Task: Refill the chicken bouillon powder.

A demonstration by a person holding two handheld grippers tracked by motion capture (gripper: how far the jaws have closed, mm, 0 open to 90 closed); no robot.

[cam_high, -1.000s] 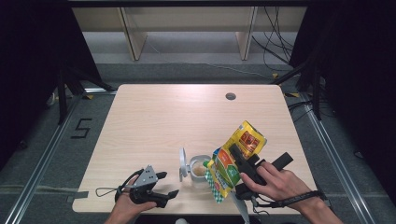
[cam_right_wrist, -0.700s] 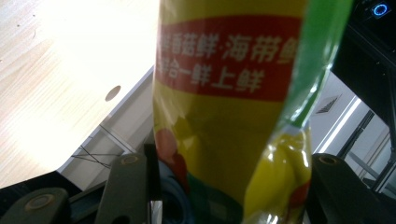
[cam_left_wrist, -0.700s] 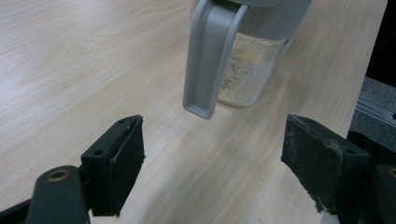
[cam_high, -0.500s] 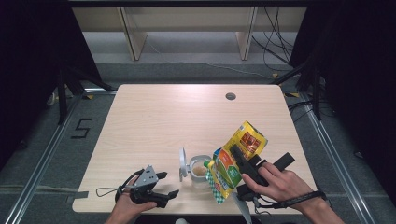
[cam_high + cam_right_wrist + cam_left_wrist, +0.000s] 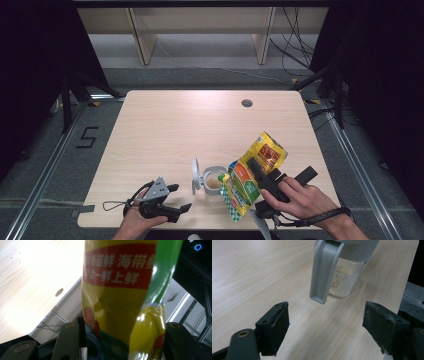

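Note:
A yellow and green pouch [image 5: 267, 150] [image 5: 120, 297] with red print is held tilted over the table, its lower end over a clear container [image 5: 215, 182] [image 5: 345, 277]. My right gripper [image 5: 248, 176] [image 5: 120, 345] is shut on the pouch, whose sides fill the space between the jaws. The container holds pale crumbs, and its grey lid [image 5: 196, 176] [image 5: 324, 270] is flipped open to the left. My left gripper [image 5: 182, 197] [image 5: 325, 332] rests at the front left of the table, open, with nothing between the jaws and the container a little ahead of it.
The wooden table [image 5: 165, 130] has a round cable hole [image 5: 246, 103] [image 5: 59, 292] near its far right. Shelving legs and cables stand on the floor behind. A metal rail runs along each side of the table.

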